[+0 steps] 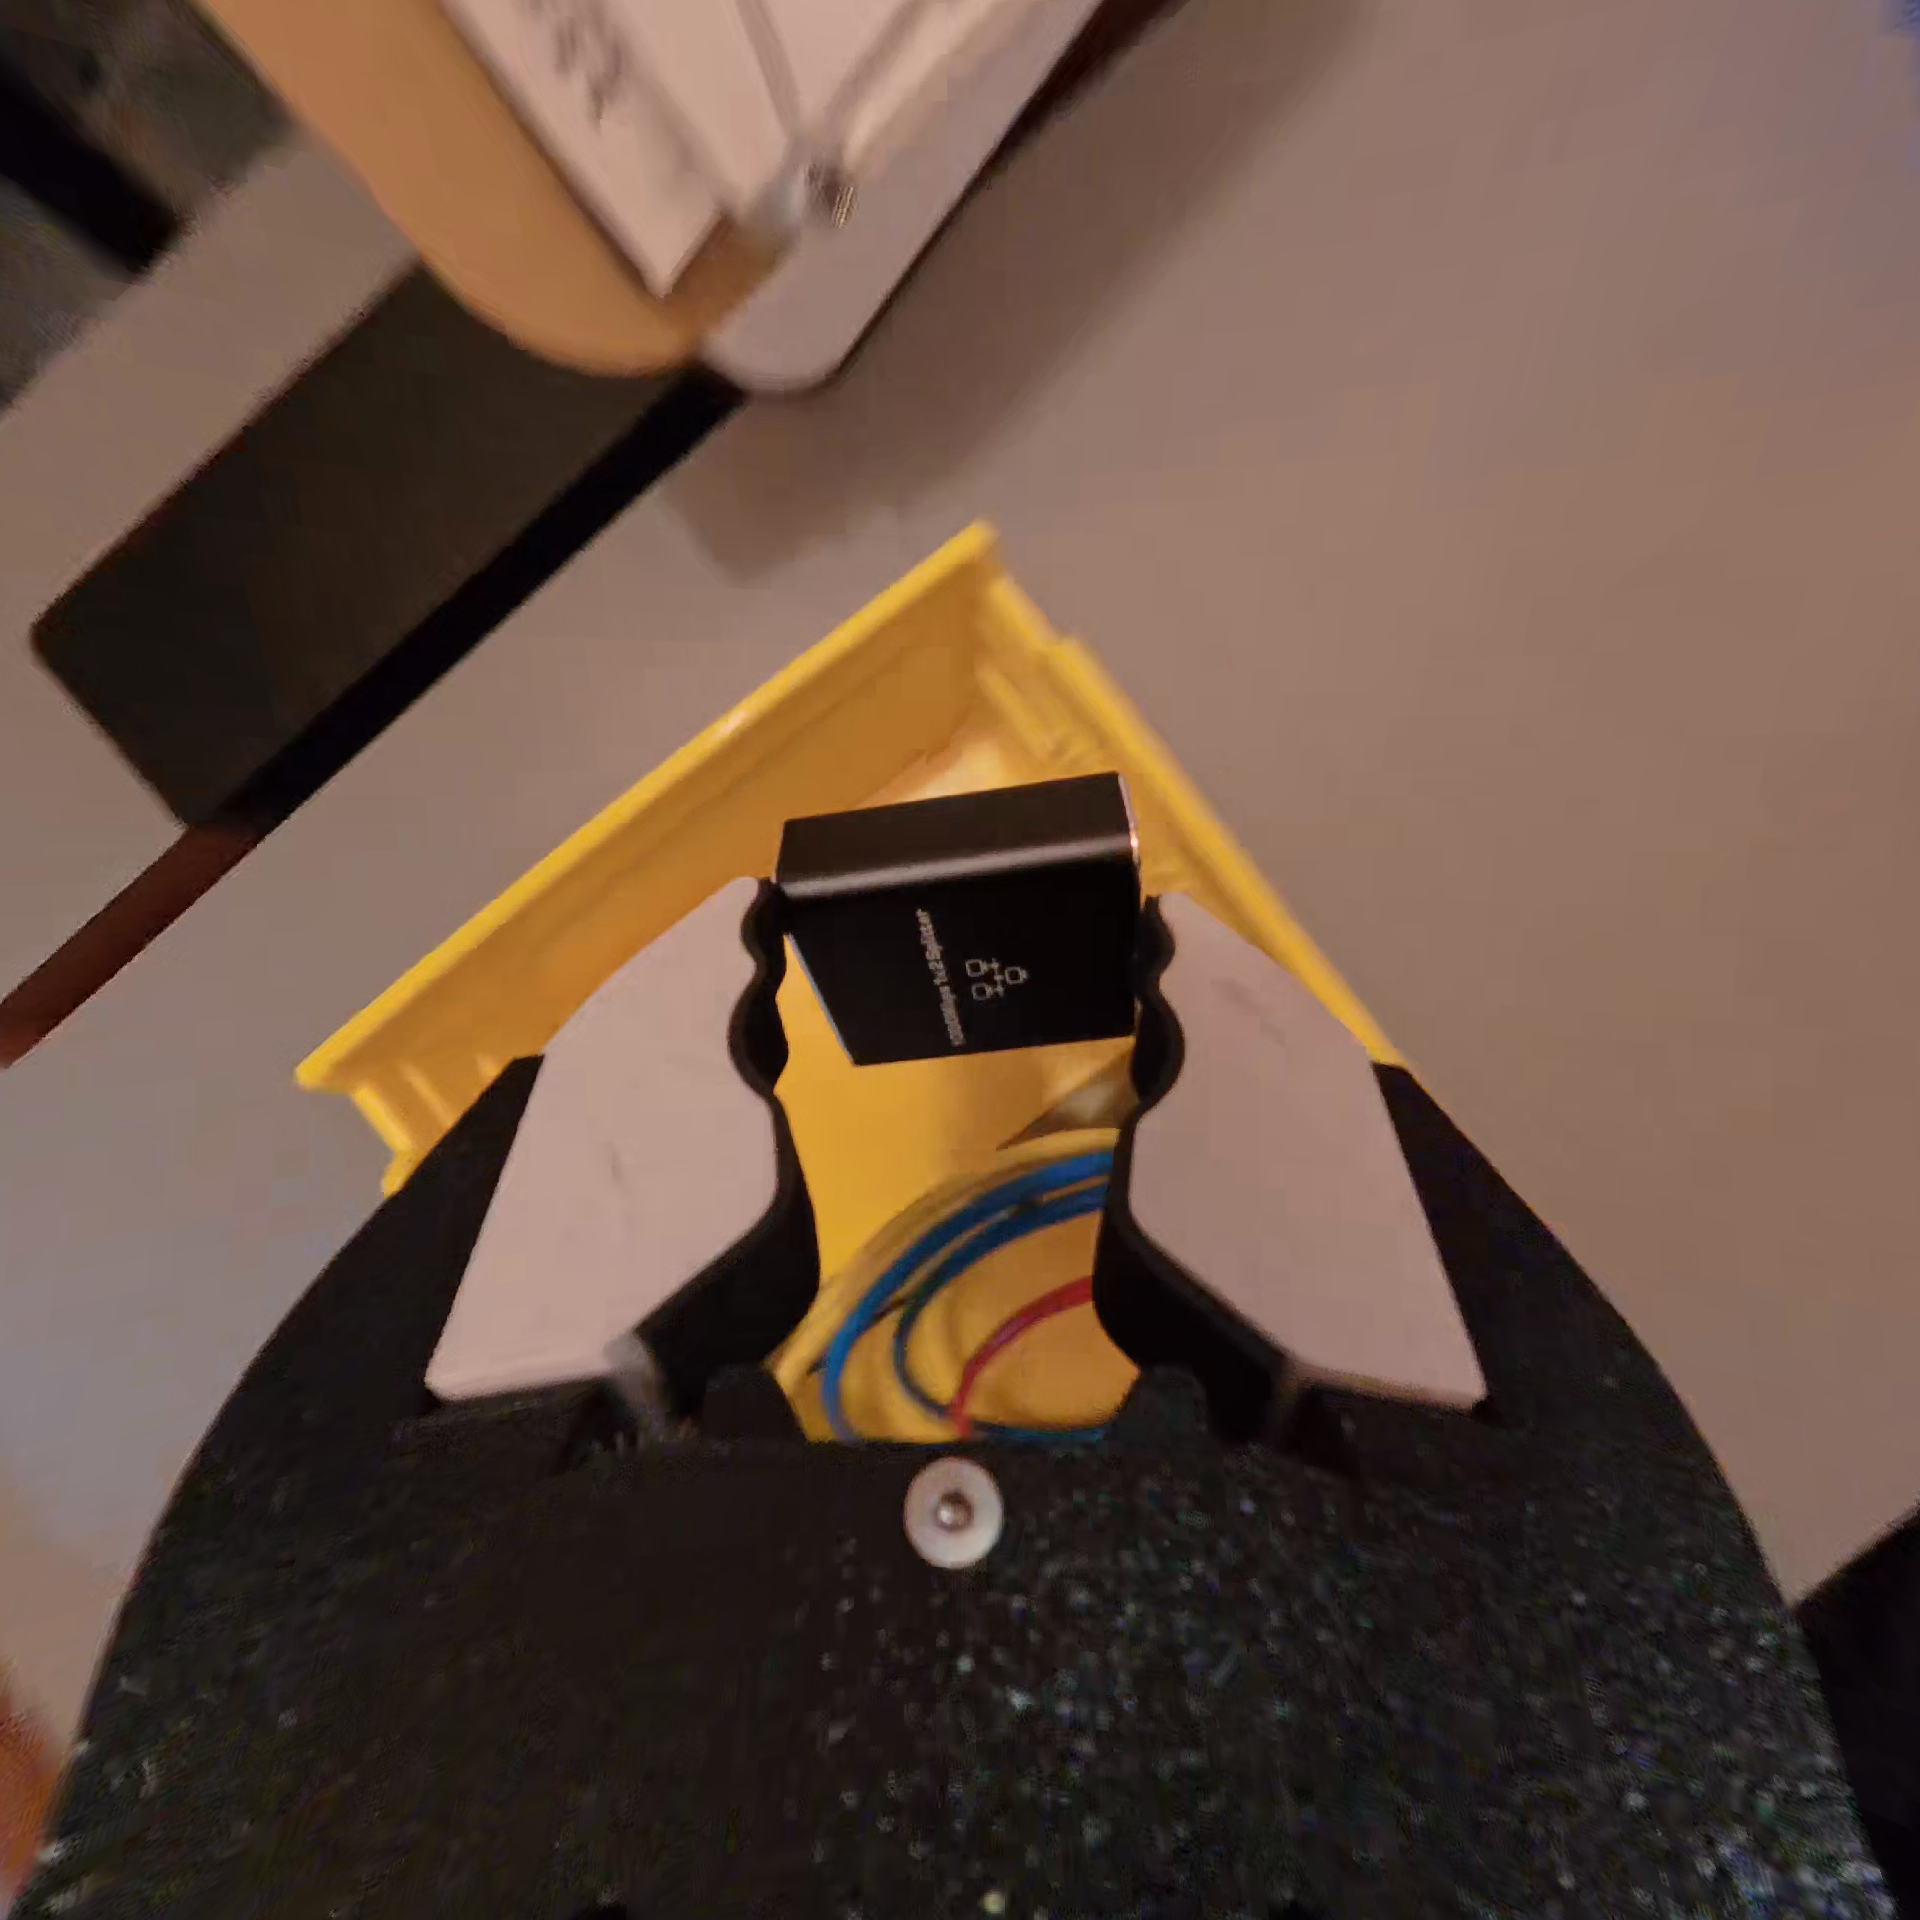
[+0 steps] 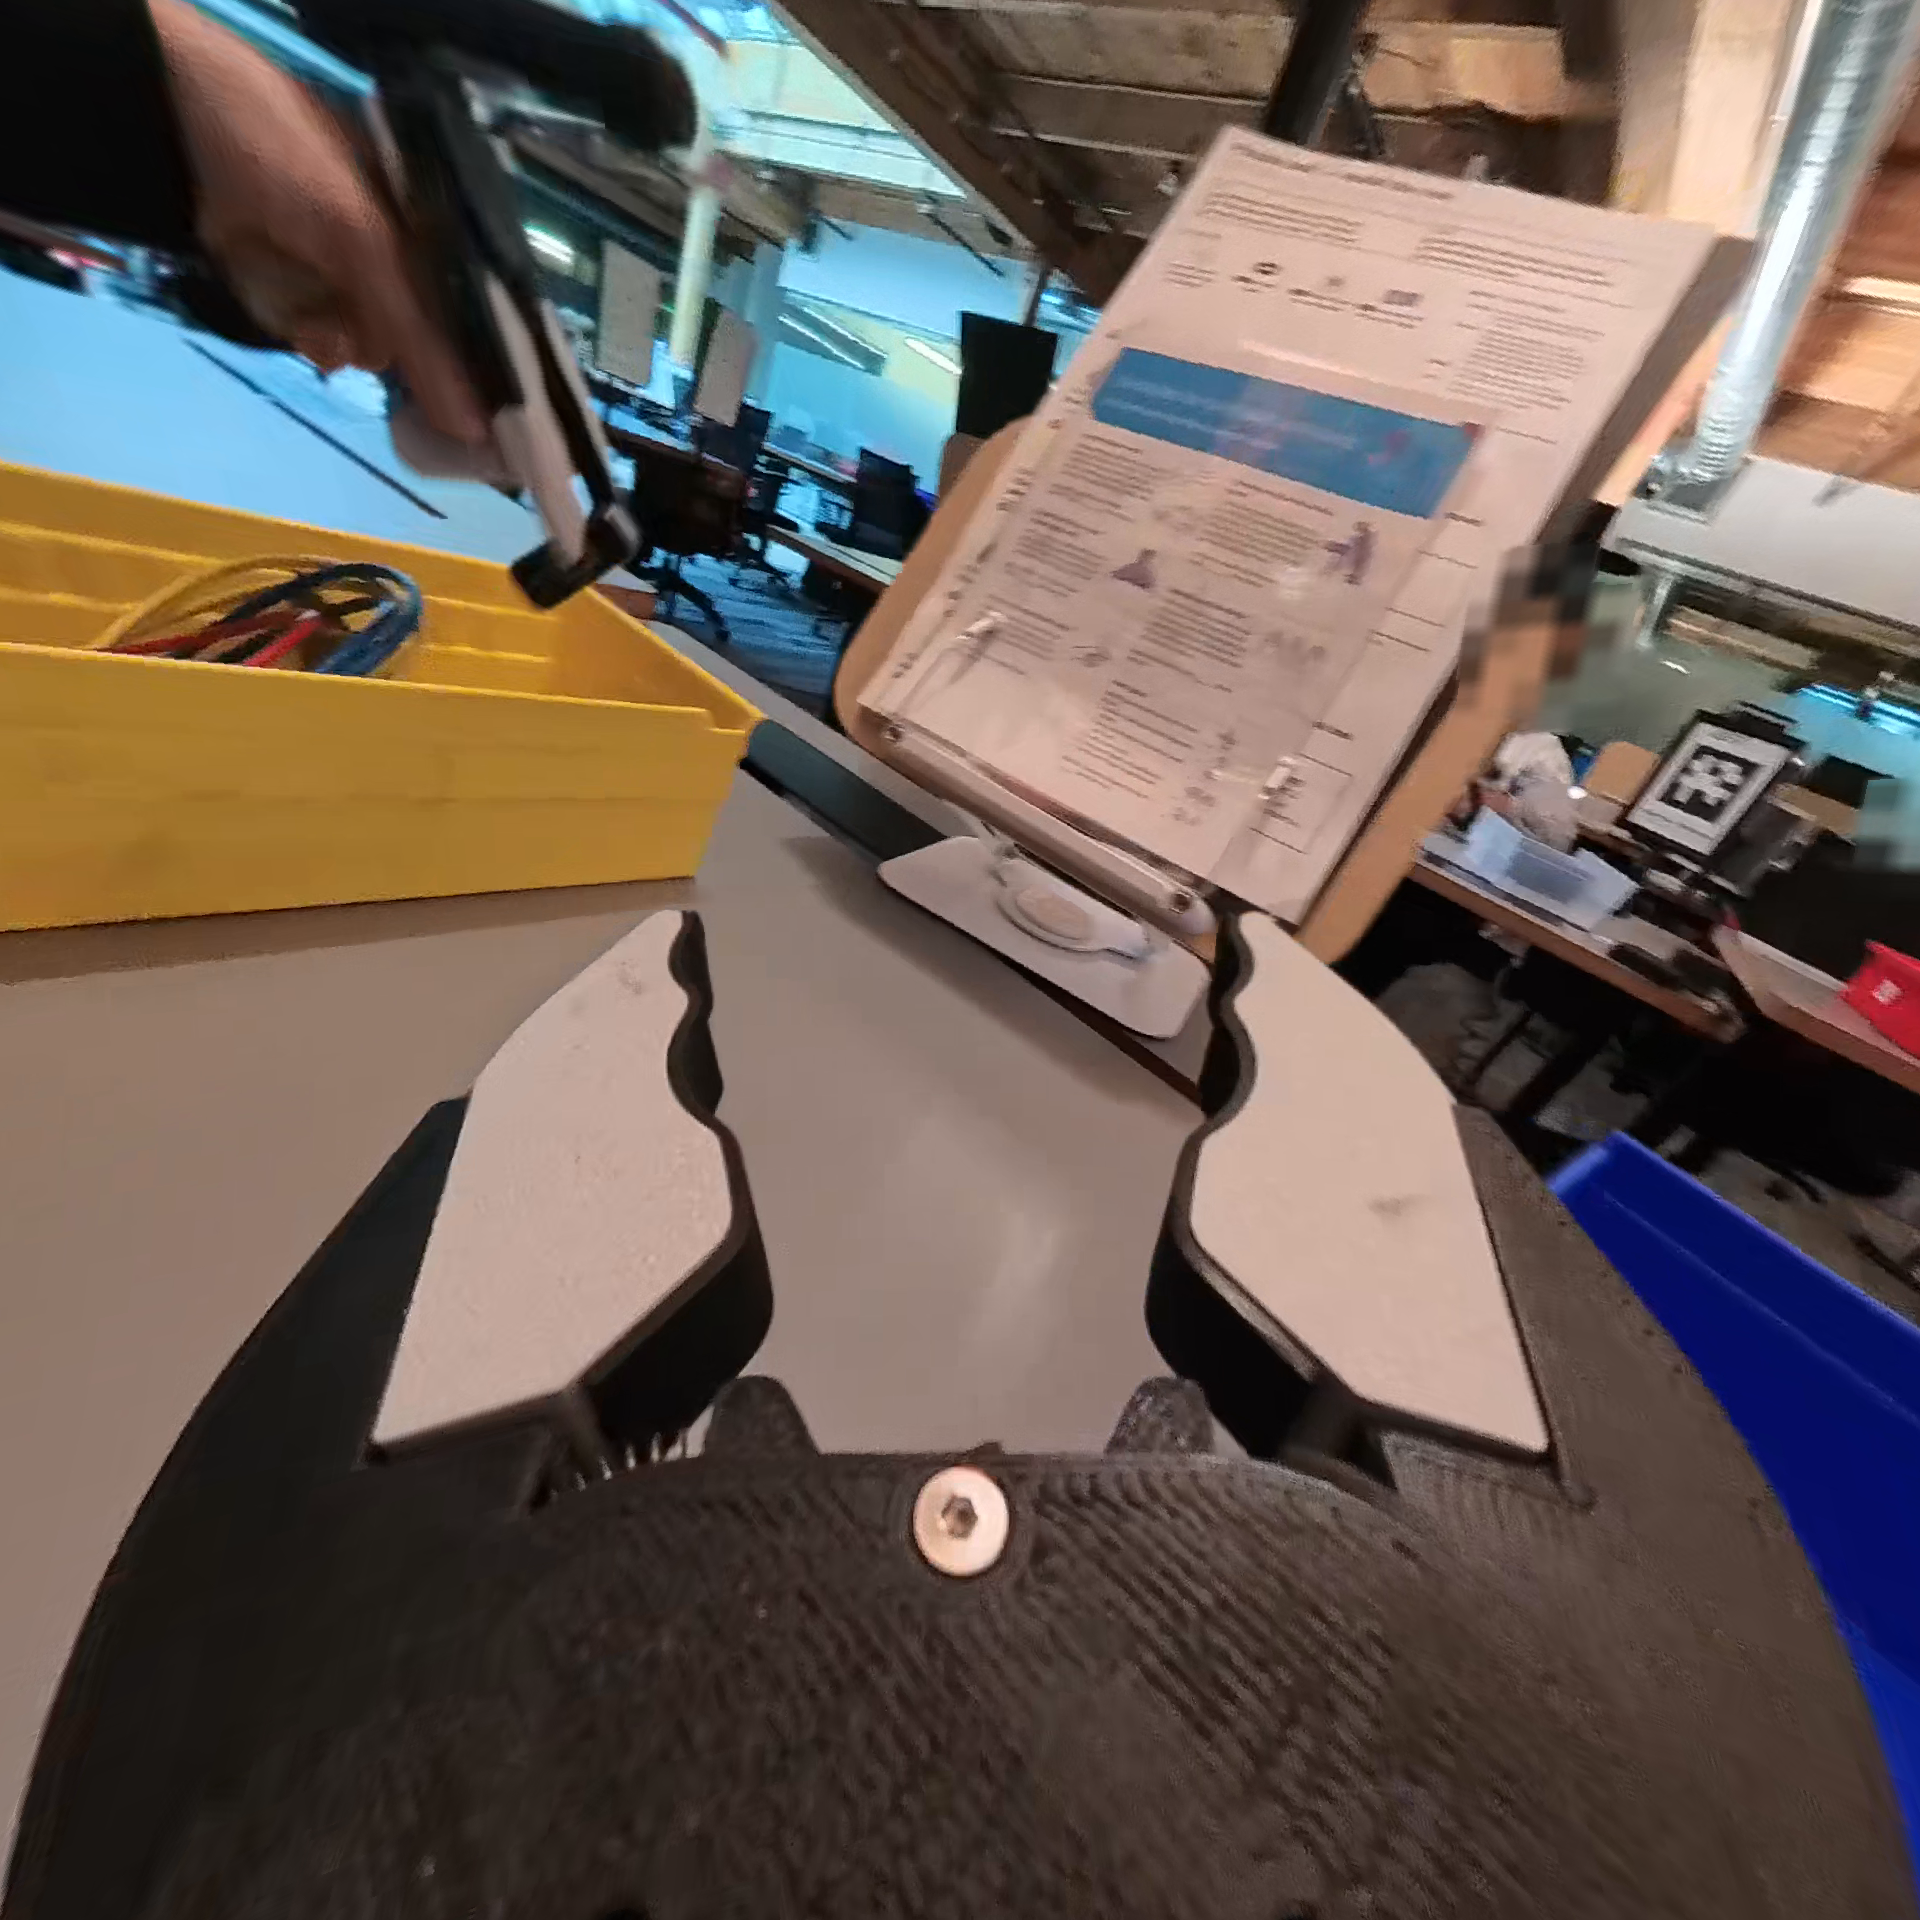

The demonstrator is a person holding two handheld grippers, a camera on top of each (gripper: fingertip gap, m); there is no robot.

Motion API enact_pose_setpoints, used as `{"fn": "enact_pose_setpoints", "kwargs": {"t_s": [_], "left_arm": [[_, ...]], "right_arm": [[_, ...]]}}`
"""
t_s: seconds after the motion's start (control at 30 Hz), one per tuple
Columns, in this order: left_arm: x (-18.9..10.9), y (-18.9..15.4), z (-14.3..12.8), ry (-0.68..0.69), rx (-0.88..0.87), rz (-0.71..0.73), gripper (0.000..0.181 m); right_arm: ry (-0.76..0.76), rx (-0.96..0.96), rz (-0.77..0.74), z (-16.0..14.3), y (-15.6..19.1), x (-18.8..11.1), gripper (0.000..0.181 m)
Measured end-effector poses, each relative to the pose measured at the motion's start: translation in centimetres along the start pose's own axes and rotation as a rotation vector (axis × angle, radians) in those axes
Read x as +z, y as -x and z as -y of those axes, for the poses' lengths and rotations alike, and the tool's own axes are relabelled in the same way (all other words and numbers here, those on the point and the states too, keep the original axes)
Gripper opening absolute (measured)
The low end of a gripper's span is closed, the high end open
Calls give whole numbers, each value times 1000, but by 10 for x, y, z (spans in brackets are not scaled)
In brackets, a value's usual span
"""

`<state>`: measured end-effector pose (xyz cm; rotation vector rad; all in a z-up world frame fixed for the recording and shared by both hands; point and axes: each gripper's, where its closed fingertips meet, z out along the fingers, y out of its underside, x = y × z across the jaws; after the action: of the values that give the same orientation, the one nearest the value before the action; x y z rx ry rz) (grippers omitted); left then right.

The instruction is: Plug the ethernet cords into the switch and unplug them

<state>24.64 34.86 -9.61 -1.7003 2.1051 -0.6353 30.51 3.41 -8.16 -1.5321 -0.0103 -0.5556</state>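
Black and small, the switch (image 1: 961, 920) is one box pinched between the fingers of the left tongs (image 1: 956, 935) and held in the air above the yellow tray (image 1: 665, 831); I judge it is lifted so its ports can be reached, though no port shows and no cord is plugged in. Below it, inside the tray, lie the ethernet cords (image 1: 966, 1278) in a loose coil: blue, red and yellow strands, perhaps a green one, too tangled to count surely. From the right wrist view the same bundle (image 2: 301, 613) rests in one of the tray's long compartments. Right tongs (image 2: 961, 997) are spread and empty, low over the grey tabletop (image 2: 260, 1039), probably waiting to fetch a cord. One document stand (image 2: 1195, 582) rises behind, and one blue bin (image 2: 1766, 1351) sits at the right edge
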Motion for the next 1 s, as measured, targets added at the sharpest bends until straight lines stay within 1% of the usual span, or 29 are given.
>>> {"fn": "enact_pose_setpoints", "kwargs": {"t_s": [0.03, 0.13, 0.2, 0.23, 0.27, 0.33, 0.4, 0.47, 0.5, 0.57, 0.63, 0.67, 0.7, 0.73, 0.77, 0.8, 0.87, 0.9, 0.93, 0.97, 1.0], "left_arm": [[-14, -16, 9, -92, -10, -72, 64], [-50, -78, 22, -318, -35, -347, 65], [-64, -123, 19, -415, -47, -546, 65], [-68, -146, 14, -444, -60, -644, 65], [-72, -168, 8, -470, -68, -743, 65], [-76, -210, -6, -507, -72, -937, 65], [-76, -244, -19, -537, -91, -1089, 65], [-72, -272, -31, -536, -99, -1215, 65], [-69, -284, -36, -531, -104, -1262, 64], [-65, -304, -44, -523, -97, -1337, 64], [-65, -317, -46, -538, -97, -1405, 65], [-63, -321, -45, -546, -106, -1419, 64], [-61, -324, -45, -558, -111, -1432, 64], [-59, -324, -44, -574, -114, -1430, 65], [-54, -322, -44, -580, -120, -1398, 65], [-46, -316, -42, -587, -142, -1331, 64], [-25, -288, -36, -647, -203, -1098, 70], [-21, -272, -35, -694, -216, -985, 72], [-22, -263, -36, -735, -224, -914, 75], [-24, -262, -37, -745, -221, -868, 74], [-20, -264, -41, -710, -192, -800, 70]], "right_arm": [[-20, -7, 14, 2, 8, 3, 92], [-103, -13, 90, 9, 40, 14, 90], [-107, -21, 191, 10, 69, 21, 91], [-138, -30, 216, 18, 81, 22, 92], [-201, -36, 228, 30, 91, 21, 92], [-290, -28, 276, 49, 115, 16, 92], [-289, -50, 375, 56, 146, 10, 93], [-315, -83, 451, 67, 170, -1, 97], [-323, -83, 473, 73, 179, -6, 97], [-319, -84, 454, 78, 184, -11, 98], [-305, -106, 456, 76, 190, -17, 91], [-308, -137, 461, 74, 194, -21, 73], [-310, -159, 444, 74, 194, -23, 64], [-303, -173, 429, 73, 192, -24, 64], [-265, -188, 423, 67, 192, -23, 64], [-213, -210, 393, 60, 187, -21, 64], [-126, -272, 249, 44, 166, -15, 64], [-64, -297, 214, 32, 158, -13, 64], [-1, -333, 170, 21, 149, -12, 64], [47, -391, 101, 13, 138, -10, 64], [96, -440, 58, 6, 131, -9, 64]]}}
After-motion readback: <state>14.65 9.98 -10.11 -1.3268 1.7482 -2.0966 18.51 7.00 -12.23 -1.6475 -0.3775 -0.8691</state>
